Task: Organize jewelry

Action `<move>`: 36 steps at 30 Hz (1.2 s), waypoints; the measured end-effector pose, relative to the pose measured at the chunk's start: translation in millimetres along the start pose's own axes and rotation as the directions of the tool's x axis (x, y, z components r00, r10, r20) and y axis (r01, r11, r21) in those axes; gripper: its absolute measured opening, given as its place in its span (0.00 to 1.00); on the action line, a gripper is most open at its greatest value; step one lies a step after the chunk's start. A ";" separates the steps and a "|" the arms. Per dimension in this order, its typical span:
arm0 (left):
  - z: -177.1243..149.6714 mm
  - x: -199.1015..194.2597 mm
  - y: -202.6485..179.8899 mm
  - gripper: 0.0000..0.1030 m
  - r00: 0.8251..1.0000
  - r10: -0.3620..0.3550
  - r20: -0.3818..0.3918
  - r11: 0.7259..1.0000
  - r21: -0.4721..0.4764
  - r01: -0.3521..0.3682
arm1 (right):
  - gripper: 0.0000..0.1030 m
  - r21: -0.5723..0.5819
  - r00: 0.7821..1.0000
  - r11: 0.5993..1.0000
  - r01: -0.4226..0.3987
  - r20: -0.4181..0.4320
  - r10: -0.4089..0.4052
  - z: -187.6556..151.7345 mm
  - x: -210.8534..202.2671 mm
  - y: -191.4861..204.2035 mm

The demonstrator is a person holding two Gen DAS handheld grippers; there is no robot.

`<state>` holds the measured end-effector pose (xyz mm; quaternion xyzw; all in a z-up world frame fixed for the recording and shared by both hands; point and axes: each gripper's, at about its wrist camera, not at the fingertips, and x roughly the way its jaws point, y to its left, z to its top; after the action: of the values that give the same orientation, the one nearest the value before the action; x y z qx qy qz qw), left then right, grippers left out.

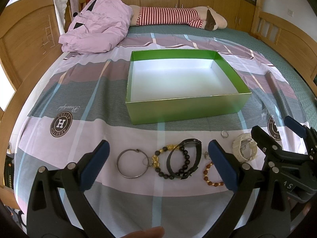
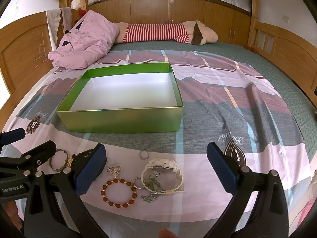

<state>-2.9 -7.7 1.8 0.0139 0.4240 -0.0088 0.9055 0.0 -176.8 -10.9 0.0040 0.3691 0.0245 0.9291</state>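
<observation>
On the bedsheet before the green box (image 1: 184,107), your left gripper (image 1: 158,162) and right gripper (image 2: 156,166) hover spread wide, empty, over the bangle (image 1: 132,165), watches and bracelets.

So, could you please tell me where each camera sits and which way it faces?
Left wrist: on the left gripper, facing the green box up the bed; open jaws frame a silver bangle and black watch; a fingertip shows.
Right wrist: on the right gripper, further right, over the white watch; jaws open.
Shared: box, white watch, amber bracelet, each other's gripper.
</observation>
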 end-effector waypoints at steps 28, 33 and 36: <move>-7.6 69.0 9.8 0.63 0.937 -0.190 -0.292 0.981 -0.093 0.170 | 0.51 -0.046 0.885 0.995 -0.090 -0.462 0.059 5.0 73.5 -32.2; -11.5 79.0 1.5 0.59 0.928 -0.176 -0.329 0.984 -0.082 0.158 | 0.51 -0.043 0.865 0.998 -0.051 -0.501 0.023 -3.1 82.4 -44.9; -15.7 89.3 2.4 0.42 0.913 -0.168 -0.372 0.985 -0.087 0.146 | 0.51 -0.043 0.852 0.998 -0.037 -0.524 0.009 -9.3 90.3 -48.4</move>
<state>42.4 -5.2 -76.8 -0.0449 0.5901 -0.0666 0.8033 61.3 -220.9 -80.7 -0.0223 0.6071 0.0451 0.7931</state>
